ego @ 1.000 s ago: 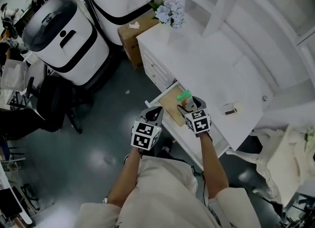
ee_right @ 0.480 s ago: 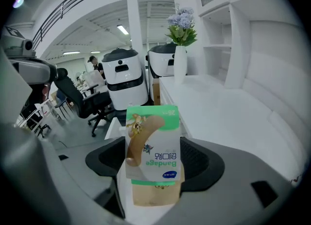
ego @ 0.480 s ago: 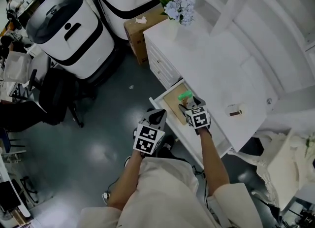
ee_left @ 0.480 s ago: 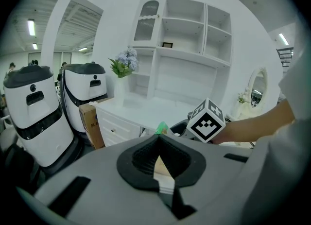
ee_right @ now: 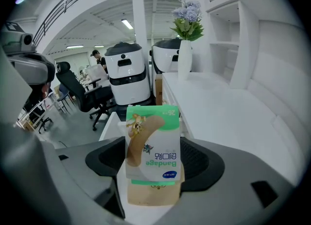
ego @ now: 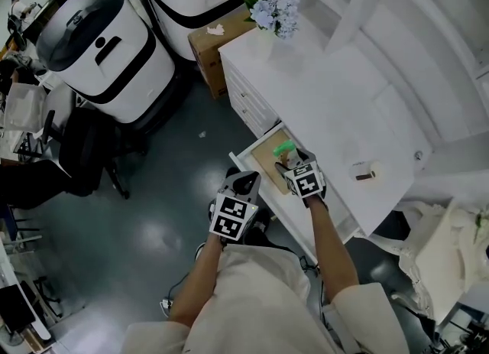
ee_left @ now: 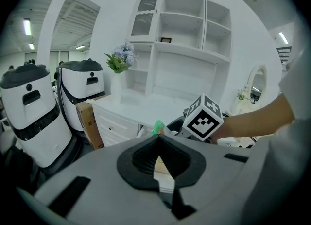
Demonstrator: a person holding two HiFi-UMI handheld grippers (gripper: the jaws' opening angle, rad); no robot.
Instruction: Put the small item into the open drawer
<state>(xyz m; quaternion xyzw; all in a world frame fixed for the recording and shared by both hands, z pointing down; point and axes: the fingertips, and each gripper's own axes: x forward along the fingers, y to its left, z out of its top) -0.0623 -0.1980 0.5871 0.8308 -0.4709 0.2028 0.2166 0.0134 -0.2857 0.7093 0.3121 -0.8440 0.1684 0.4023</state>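
The right tool [ee_right: 154,162] grips a bandage pack [ee_right: 153,144] above the open drawer [ego: 265,160].

I find bright, even indoor light in every view. Ceiling strip lights [ee_right: 127,24] glow far beyond the right gripper [ee_right: 153,163], whose bandage packet [ee_right: 153,141] reads sharp. The desk top [ee_right: 223,107] ahead of it is nearly washed out. Shadows are soft. Both gripper views bend strongly toward black, vignetted corners.
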